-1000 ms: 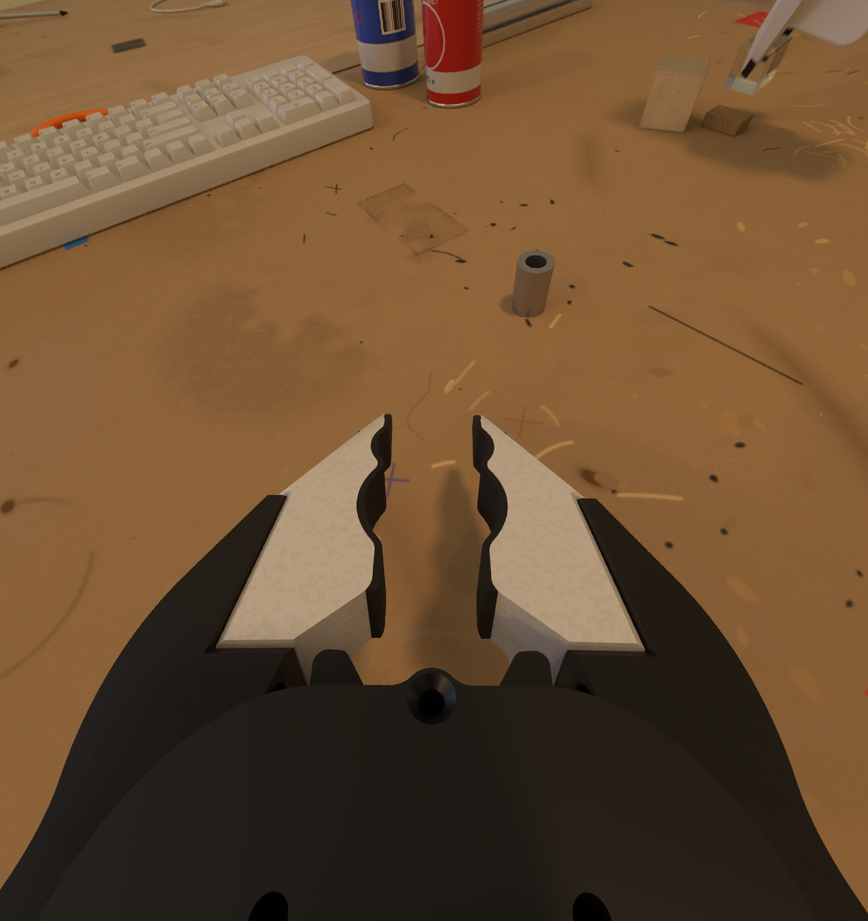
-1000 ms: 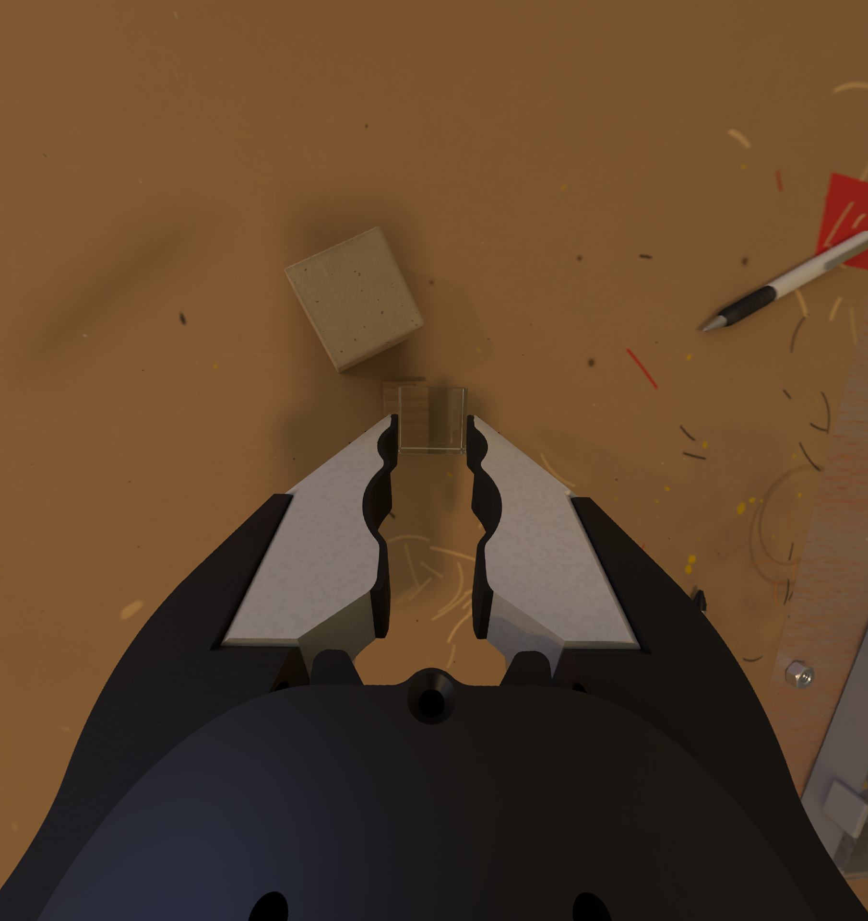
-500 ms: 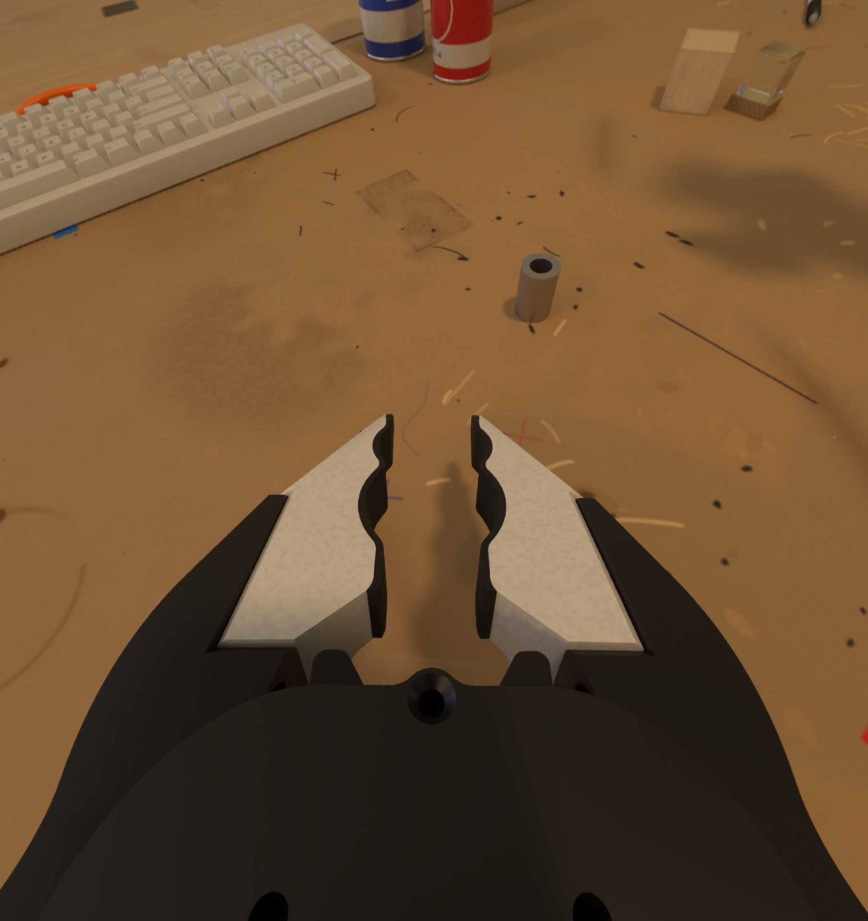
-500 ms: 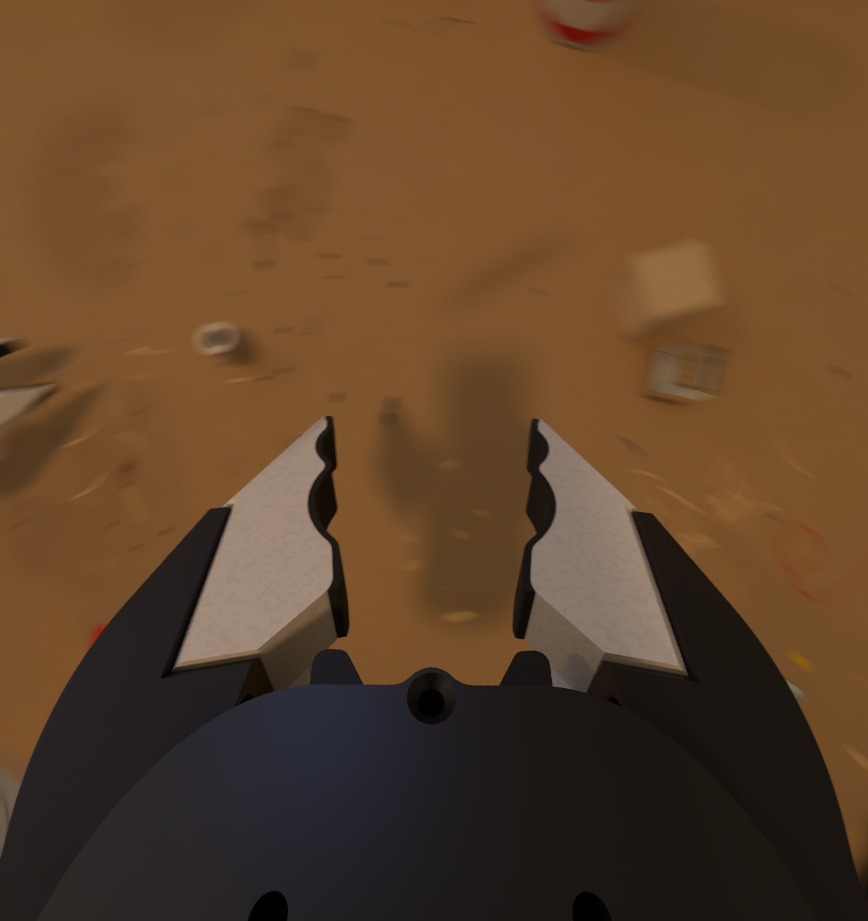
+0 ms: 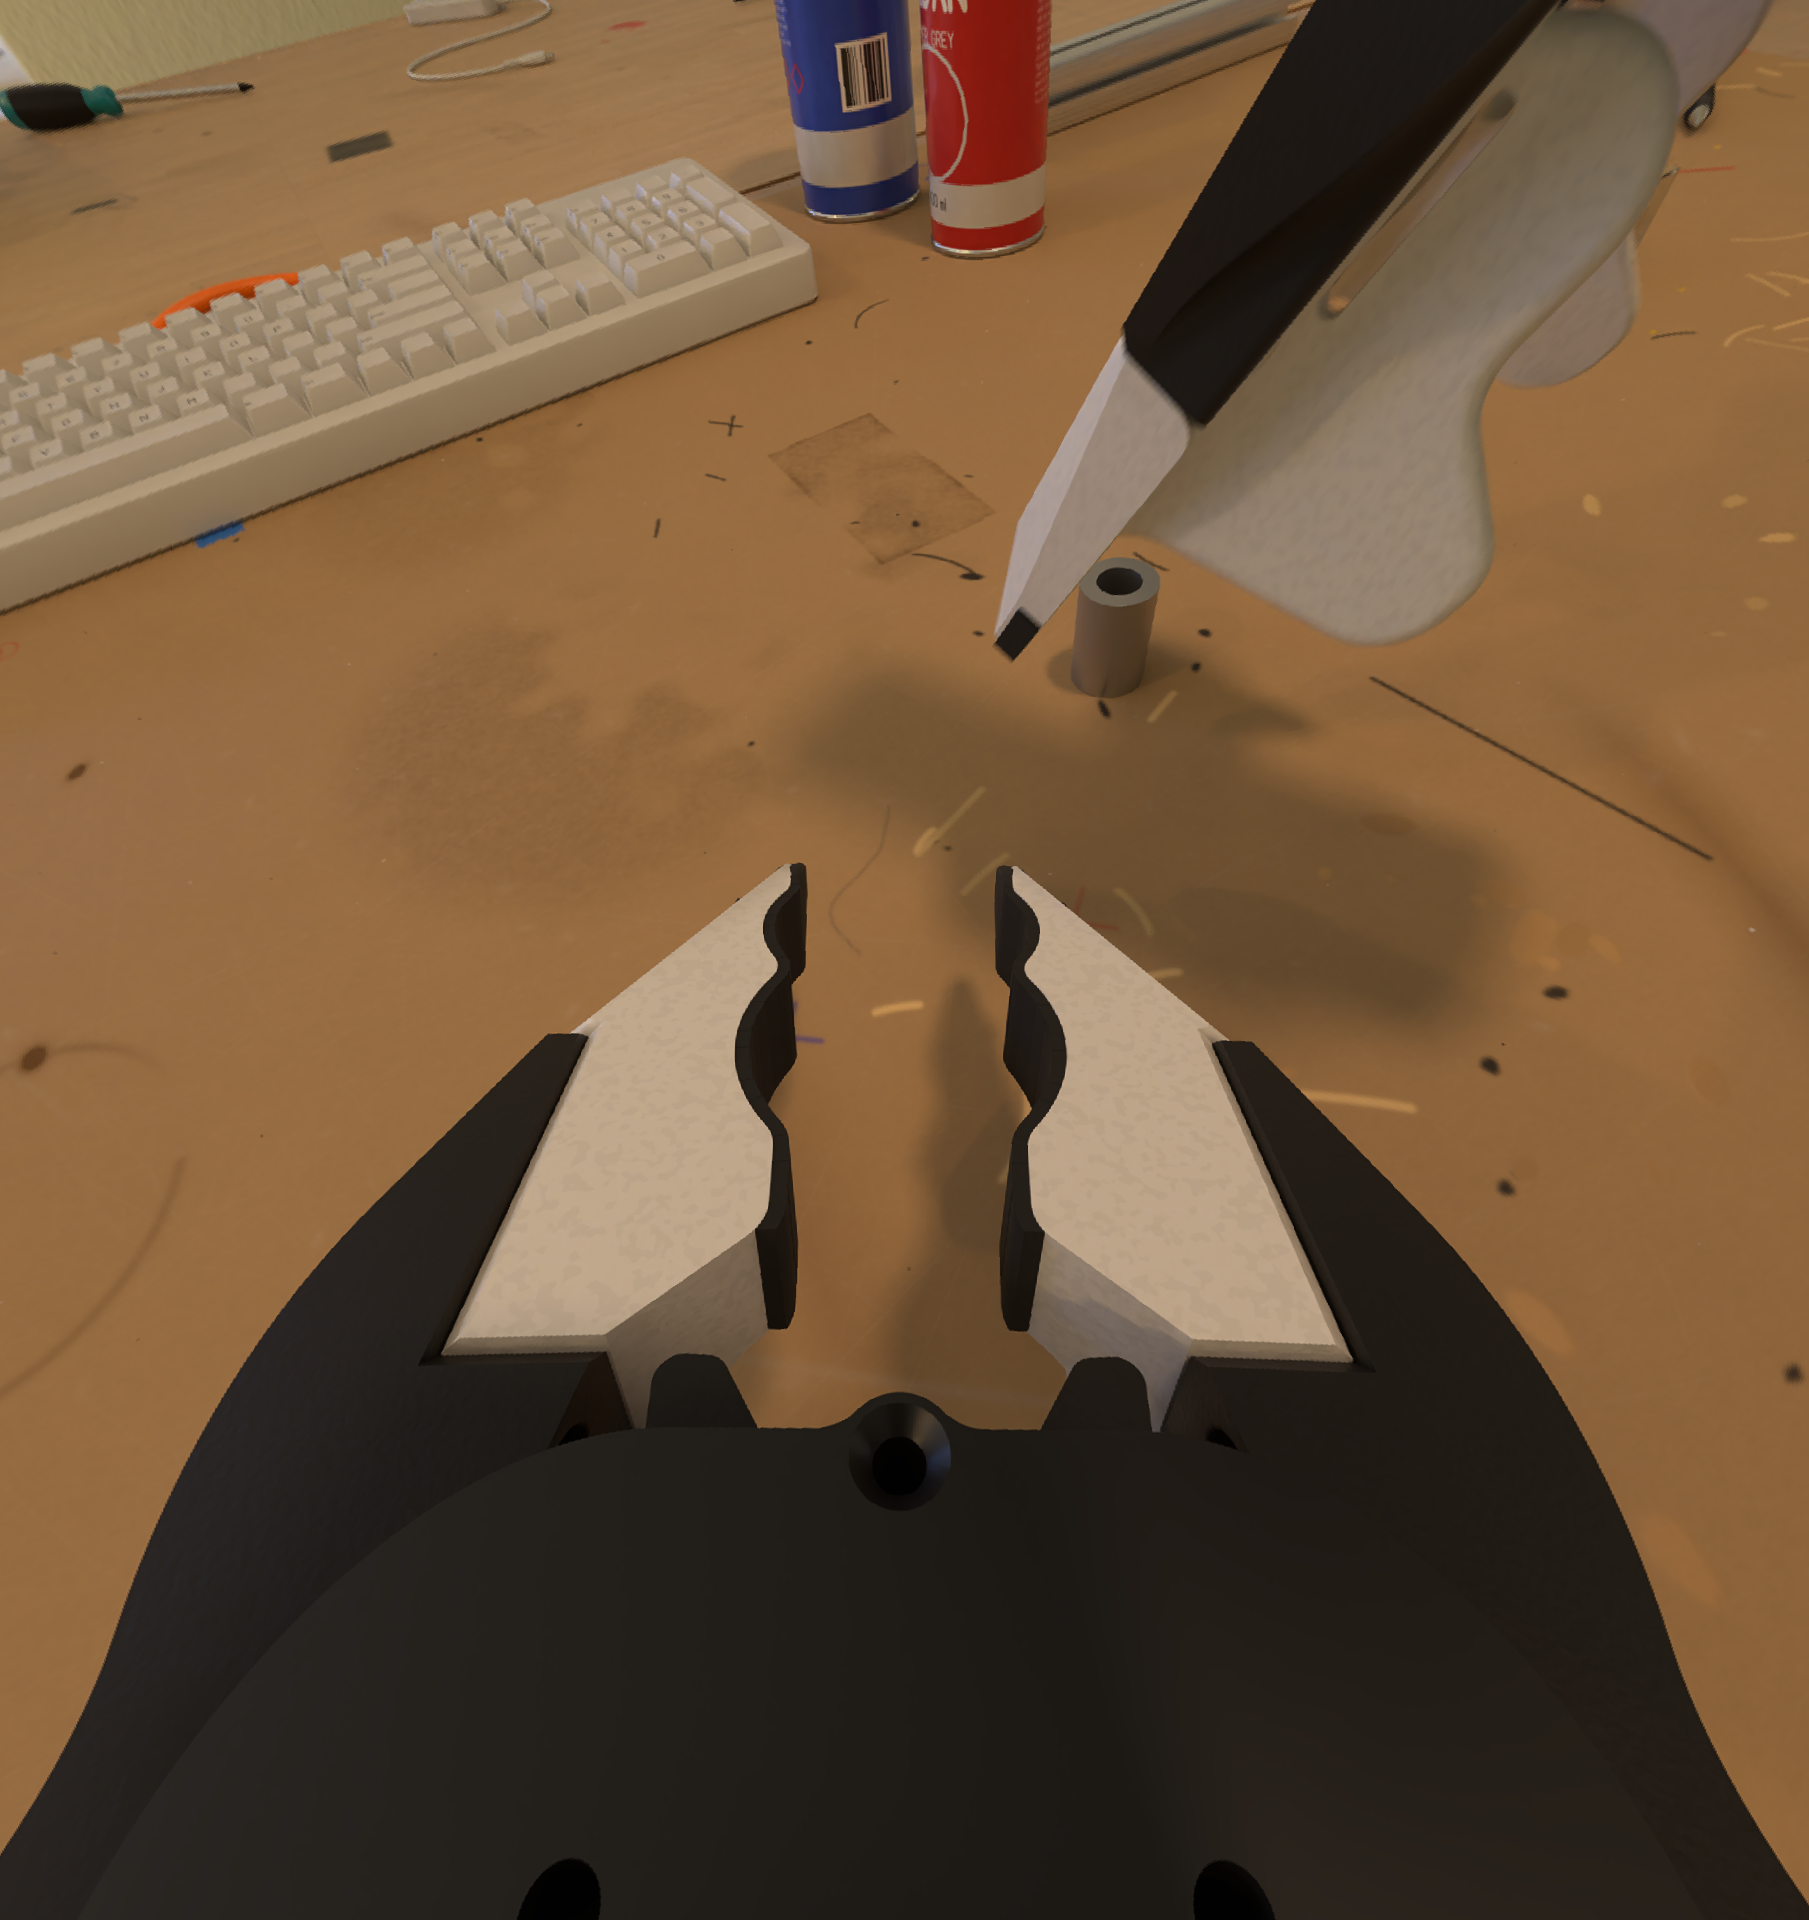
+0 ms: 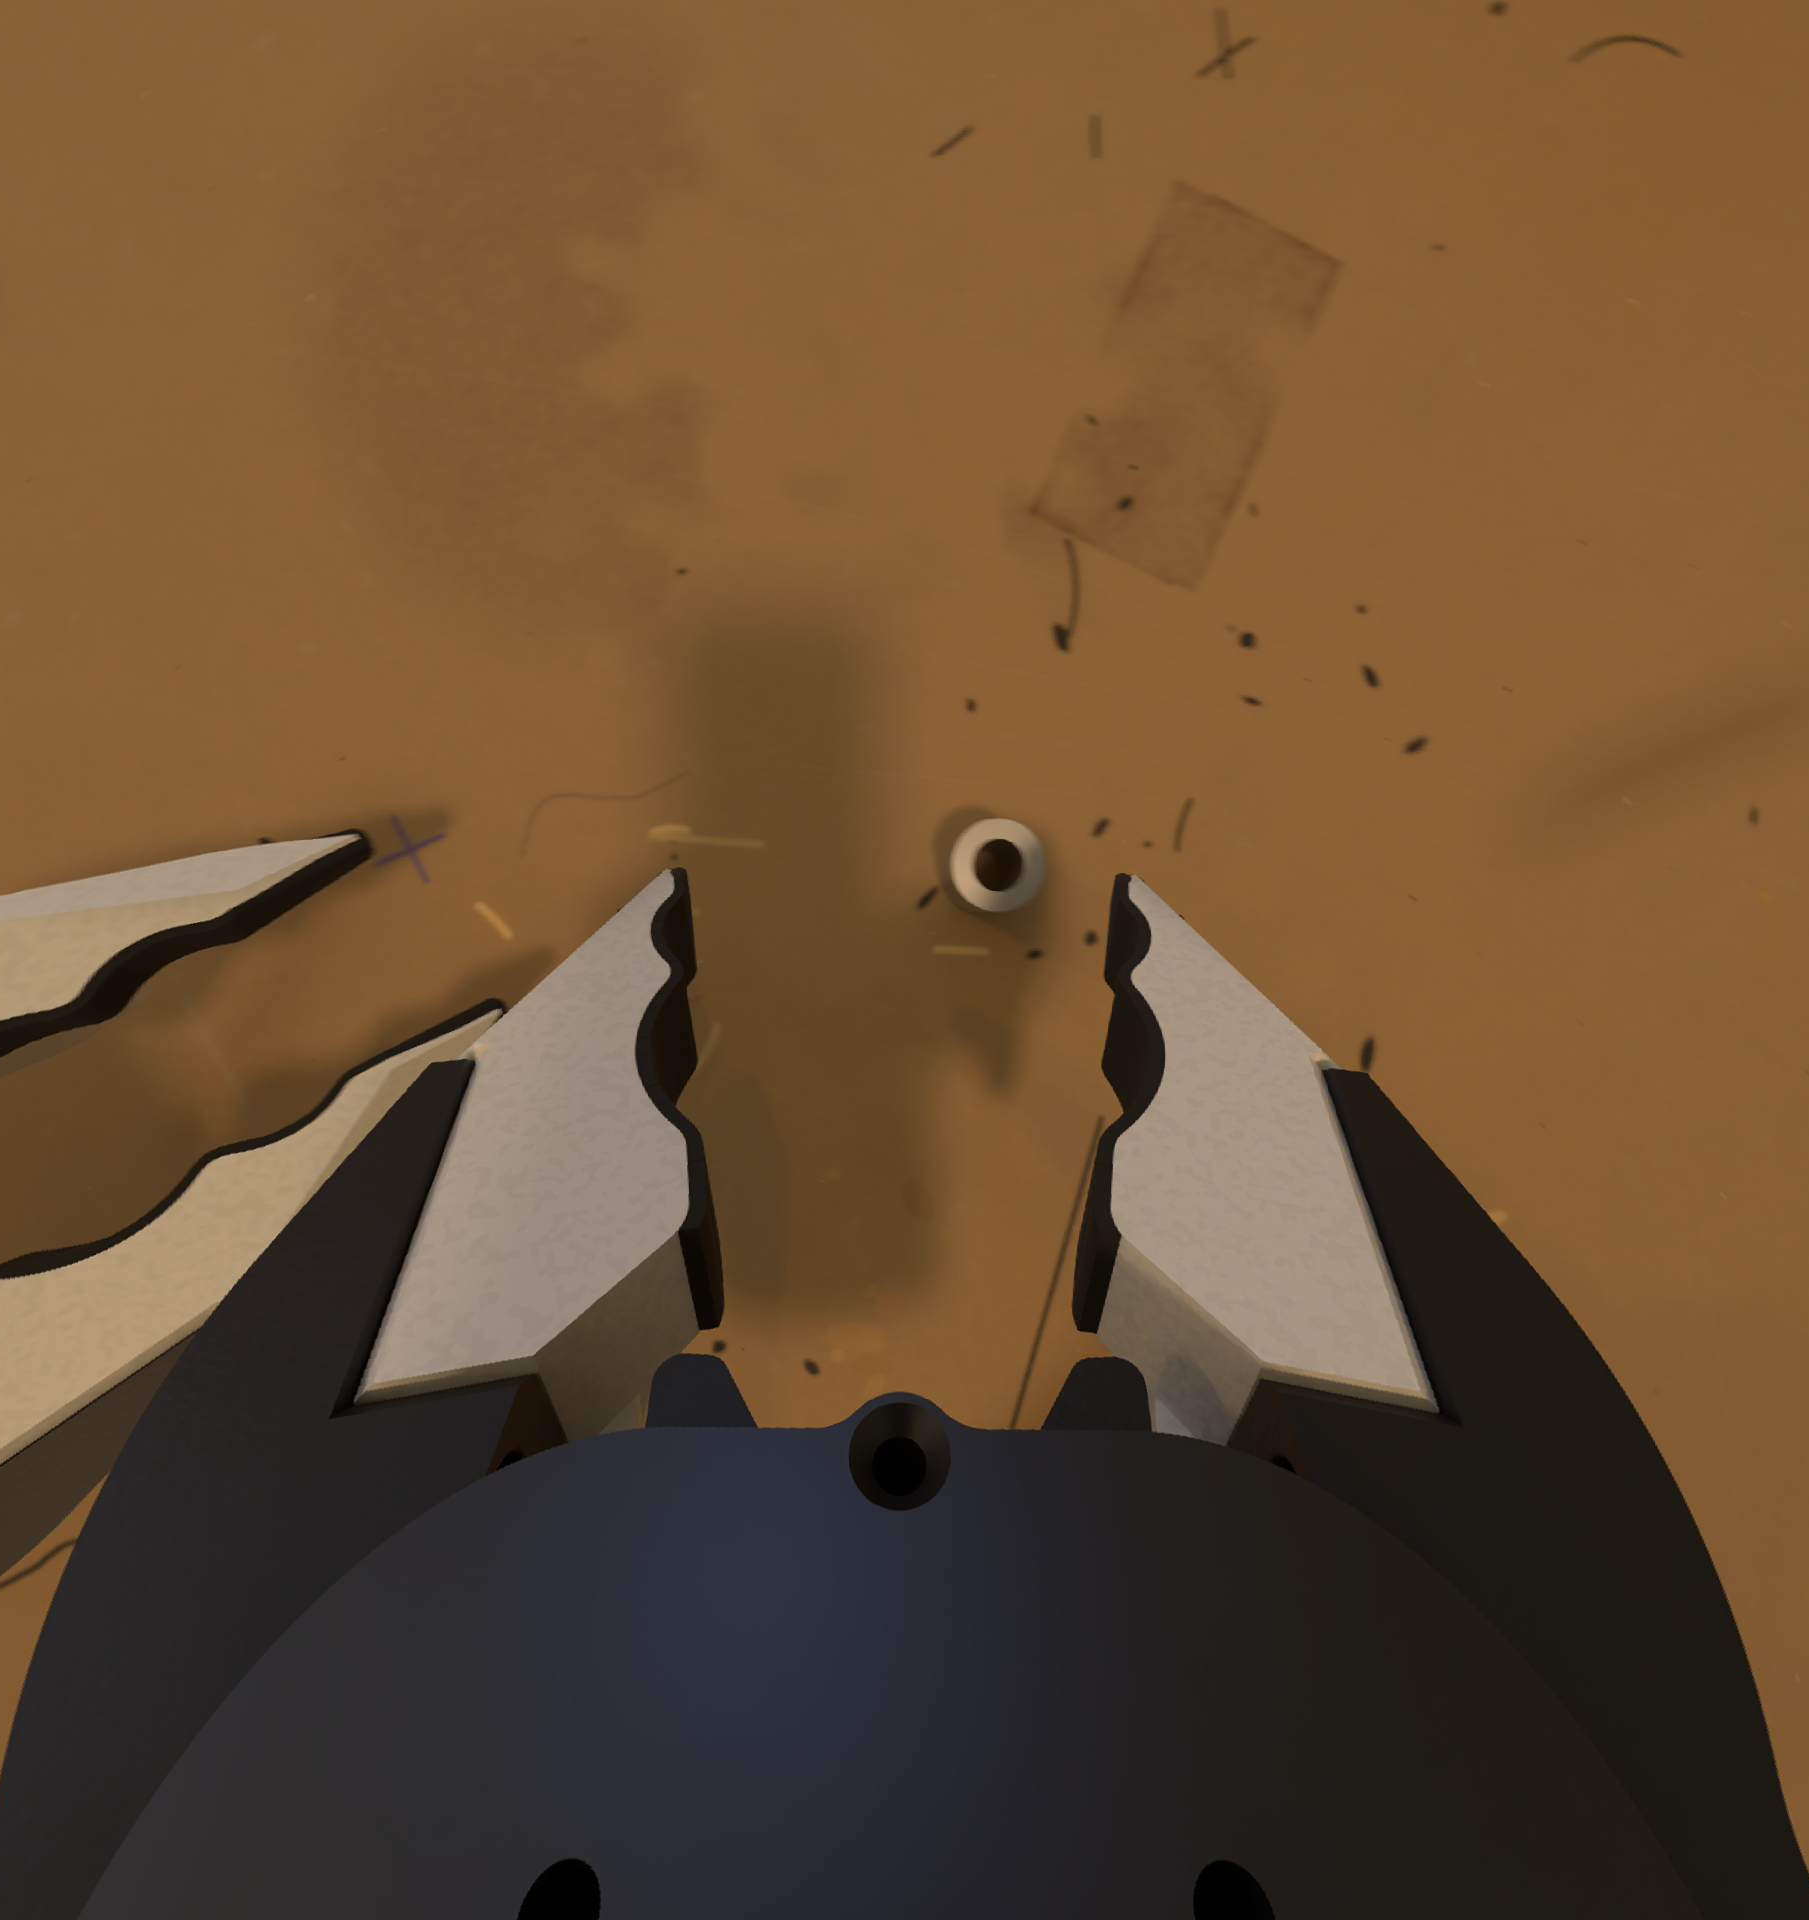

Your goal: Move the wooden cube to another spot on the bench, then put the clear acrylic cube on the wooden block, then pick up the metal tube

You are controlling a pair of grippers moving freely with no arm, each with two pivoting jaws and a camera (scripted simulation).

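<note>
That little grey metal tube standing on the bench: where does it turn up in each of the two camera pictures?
Left wrist view: the metal tube stands upright, upper right of centre, beside the right gripper's fingertip.
Right wrist view: seen from above, just right of centre, ahead of the open right gripper.
Shared landmark: the darker rectangular patch on the bench beyond the tube.

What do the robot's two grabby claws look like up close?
Both look alike. The left gripper and the right gripper each have a rounded matte black body with a small screw hole in the middle. Two pointed, speckled cream fingers stick out, edged inside with wavy black pads. No cables or markings show.
</note>
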